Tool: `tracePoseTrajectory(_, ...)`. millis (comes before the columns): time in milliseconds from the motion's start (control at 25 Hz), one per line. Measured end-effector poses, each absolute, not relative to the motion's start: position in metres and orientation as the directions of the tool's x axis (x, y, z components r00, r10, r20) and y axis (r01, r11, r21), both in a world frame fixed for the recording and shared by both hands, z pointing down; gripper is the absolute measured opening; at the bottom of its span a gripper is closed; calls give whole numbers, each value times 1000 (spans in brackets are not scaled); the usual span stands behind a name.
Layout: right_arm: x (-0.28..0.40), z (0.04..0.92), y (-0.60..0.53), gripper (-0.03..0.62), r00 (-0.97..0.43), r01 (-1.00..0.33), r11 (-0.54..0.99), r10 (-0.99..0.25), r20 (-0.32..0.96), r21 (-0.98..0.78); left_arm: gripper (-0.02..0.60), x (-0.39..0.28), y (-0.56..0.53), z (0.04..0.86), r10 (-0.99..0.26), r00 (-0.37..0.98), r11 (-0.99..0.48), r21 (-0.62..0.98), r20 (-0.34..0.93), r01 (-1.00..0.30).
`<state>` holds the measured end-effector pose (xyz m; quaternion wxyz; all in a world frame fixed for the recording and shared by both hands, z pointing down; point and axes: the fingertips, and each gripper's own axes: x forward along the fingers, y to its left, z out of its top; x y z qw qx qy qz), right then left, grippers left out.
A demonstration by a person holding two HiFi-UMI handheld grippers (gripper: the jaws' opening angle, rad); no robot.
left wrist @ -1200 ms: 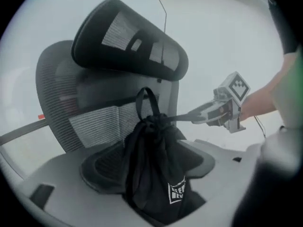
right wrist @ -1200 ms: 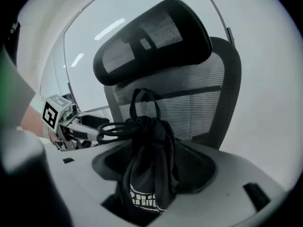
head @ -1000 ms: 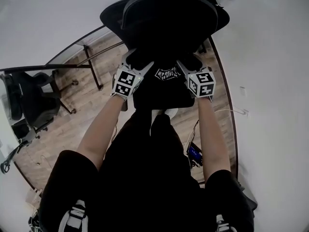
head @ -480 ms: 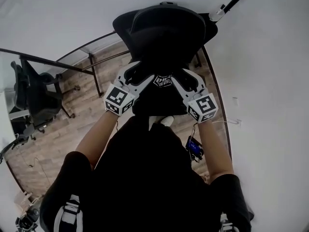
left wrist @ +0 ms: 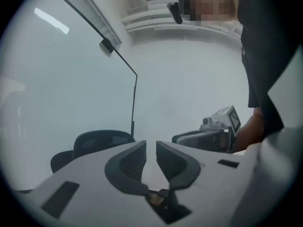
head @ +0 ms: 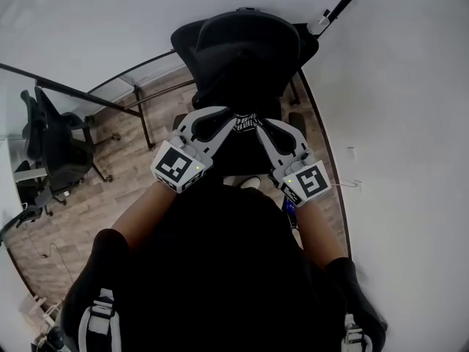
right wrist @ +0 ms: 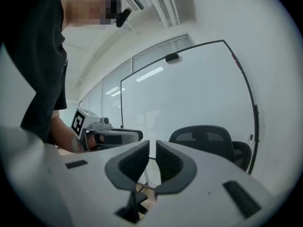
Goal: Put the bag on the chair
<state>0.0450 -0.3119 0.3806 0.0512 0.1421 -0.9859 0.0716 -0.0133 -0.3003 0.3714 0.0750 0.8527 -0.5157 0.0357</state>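
A black office chair (head: 245,42) stands against the white wall. The black bag (head: 247,122), marked by a white logo, lies on its seat. My left gripper (head: 226,114) and right gripper (head: 258,125) are lifted above the bag, tips close together. Both pairs of jaws have just been closing. Each now stands at a narrow slit with nothing between them. In the left gripper view the left gripper (left wrist: 151,150) points over the chair's back (left wrist: 102,141). The right gripper (right wrist: 152,151) likewise faces the chair's back (right wrist: 203,136).
A floor lamp's pole (head: 338,4) rises beside the chair at the wall. A glass partition on a black frame (head: 88,94) runs on the left, with a second black chair (head: 55,149) behind it. The floor (head: 110,196) is wood. A cable and a blue device (head: 292,210) lie near my feet.
Both grippers have lifted away from the bag and drawn back toward me. Their jaws have gone from wide apart to nearly closed. The bag stays on the seat.
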Motion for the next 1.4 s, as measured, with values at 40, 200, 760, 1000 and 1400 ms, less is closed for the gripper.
tracePoseTrajectory(40,48,376,-311,35,-952,-297,948,-285,110,-118,54,-11,-301,366,-877,463,-455,86,130,-886)
tracePoseTrajectory(200,53,355,-312,8,-948,-315,947,-310,68,-68,14,-5,-302,353,-875,472,-467,71,111,-882)
tracePoseTrajectory(760,46,339,-315,2,-949,-311,950,-308,57,-41,6,1,-300,334,-881,460,-458,49,108,-888)
tracePoseTrajectory(1000,50,344,-317,2,-944,-327,943,-324,62,-52,6,2,-298,342,-883,452,-450,45,130,-892)
tracePoseTrajectory(1400,55,346,-315,2,-938,-343,938,-339,72,-57,6,5,-296,340,-884,458,-455,49,96,-889)
